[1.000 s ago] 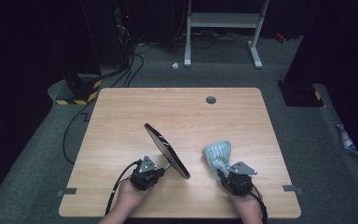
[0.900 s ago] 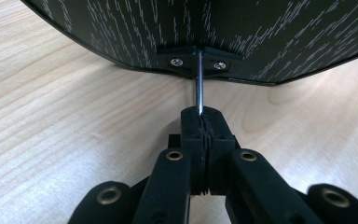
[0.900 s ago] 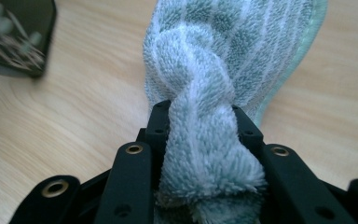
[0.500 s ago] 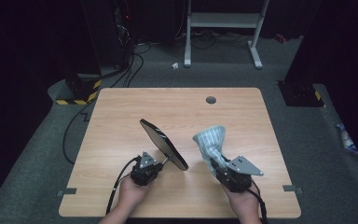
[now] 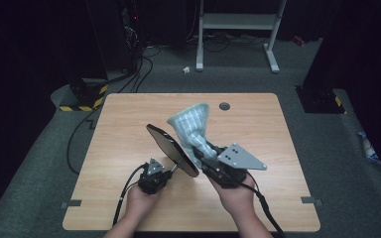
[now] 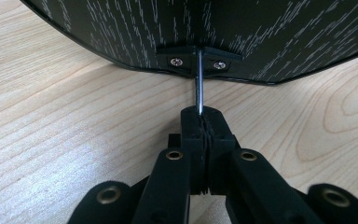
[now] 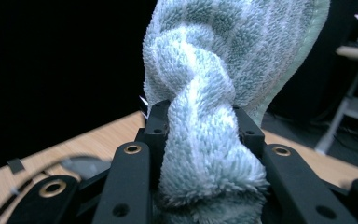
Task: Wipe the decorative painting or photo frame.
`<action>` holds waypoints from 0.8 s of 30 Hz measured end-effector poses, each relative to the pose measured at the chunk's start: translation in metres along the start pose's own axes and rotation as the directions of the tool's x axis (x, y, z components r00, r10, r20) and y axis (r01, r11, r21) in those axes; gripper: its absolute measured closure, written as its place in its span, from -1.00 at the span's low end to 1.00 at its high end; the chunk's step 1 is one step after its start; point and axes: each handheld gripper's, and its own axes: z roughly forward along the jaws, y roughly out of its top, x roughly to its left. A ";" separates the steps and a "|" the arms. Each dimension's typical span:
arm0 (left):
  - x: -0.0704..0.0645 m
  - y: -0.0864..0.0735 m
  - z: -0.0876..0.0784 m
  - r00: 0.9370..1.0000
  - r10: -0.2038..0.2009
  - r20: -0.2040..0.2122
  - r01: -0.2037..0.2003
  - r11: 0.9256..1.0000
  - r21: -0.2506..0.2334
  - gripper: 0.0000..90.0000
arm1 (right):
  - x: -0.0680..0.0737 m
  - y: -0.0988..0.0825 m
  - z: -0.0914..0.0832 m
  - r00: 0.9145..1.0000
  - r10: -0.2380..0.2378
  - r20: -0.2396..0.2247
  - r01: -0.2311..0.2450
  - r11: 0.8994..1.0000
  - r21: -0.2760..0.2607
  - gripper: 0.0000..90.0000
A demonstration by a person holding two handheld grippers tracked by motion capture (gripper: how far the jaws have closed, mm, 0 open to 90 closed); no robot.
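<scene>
Since a second before, you had lifted your right tool [image 5: 206, 157] off the bench [image 5: 129, 124], carrying the bunched pale blue terry towel [image 5: 192, 126] up beside the mirror's 2 o'clock edge. Its jaws pinched the towel. Your left tool [image 5: 171, 171] clamped the thin metal stem [image 6: 199, 91] of the dark oval mirror [image 5: 171, 148], tilted above the bench.
</scene>
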 end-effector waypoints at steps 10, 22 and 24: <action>-0.001 0.000 0.000 1.000 0.008 -0.007 -0.008 1.000 0.000 0.96 | 0.031 0.027 0.053 0.996 -0.052 -0.068 0.053 0.998 0.013 0.45; -0.004 0.000 0.000 0.999 0.028 -0.023 -0.028 1.000 0.002 0.97 | 0.029 0.018 0.054 0.996 -0.090 -0.007 0.090 0.995 0.034 0.46; -0.003 0.000 0.000 1.000 0.026 -0.018 -0.025 1.000 0.003 0.97 | 0.031 0.010 0.048 0.995 -0.099 0.012 0.099 0.995 0.021 0.46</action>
